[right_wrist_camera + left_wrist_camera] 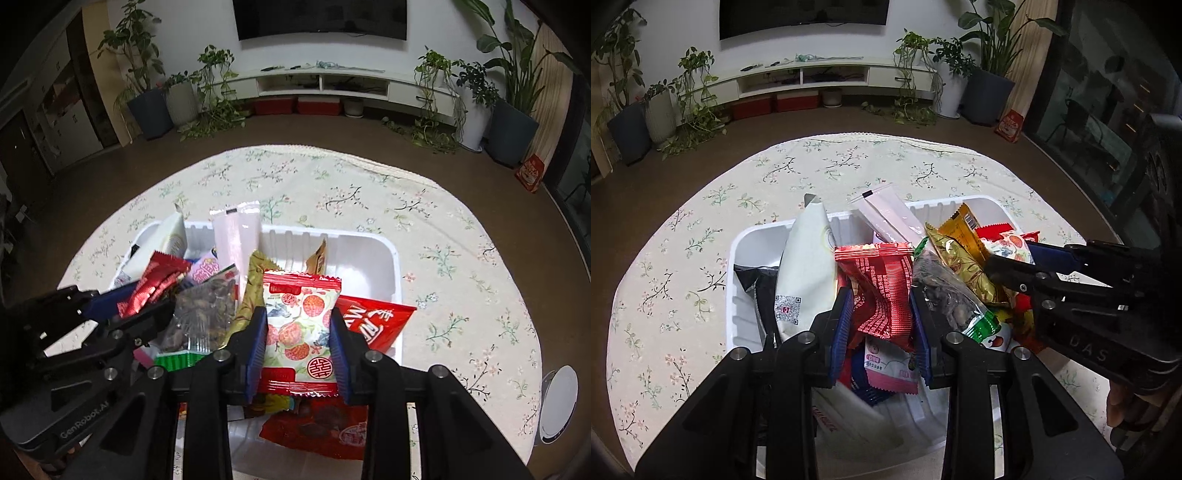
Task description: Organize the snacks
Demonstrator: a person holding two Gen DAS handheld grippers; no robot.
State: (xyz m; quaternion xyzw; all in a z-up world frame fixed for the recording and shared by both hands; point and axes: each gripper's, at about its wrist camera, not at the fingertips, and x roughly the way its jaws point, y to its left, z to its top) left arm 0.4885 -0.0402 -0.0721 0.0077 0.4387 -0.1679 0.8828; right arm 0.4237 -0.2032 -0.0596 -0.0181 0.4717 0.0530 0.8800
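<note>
A: Left gripper (881, 314)?

B: Clamped on the red packet (882, 291), long axis upright, over the near end of the white tray (738, 254).

A: Right gripper (298, 336)?

B: Pinching the lychee-print packet (301, 325), upright above the tray's right half; farther compartment bare, likely its drop.

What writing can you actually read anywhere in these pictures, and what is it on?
"GenRobot.AI": left gripper body.
"DAS": right gripper body.
Red double-happiness sign: lychee packet.
Large white characters, not legible to me: red bag.
QR code, small print unreadable: white pouch.
Barcode, digits too small: yellow packet.
</note>
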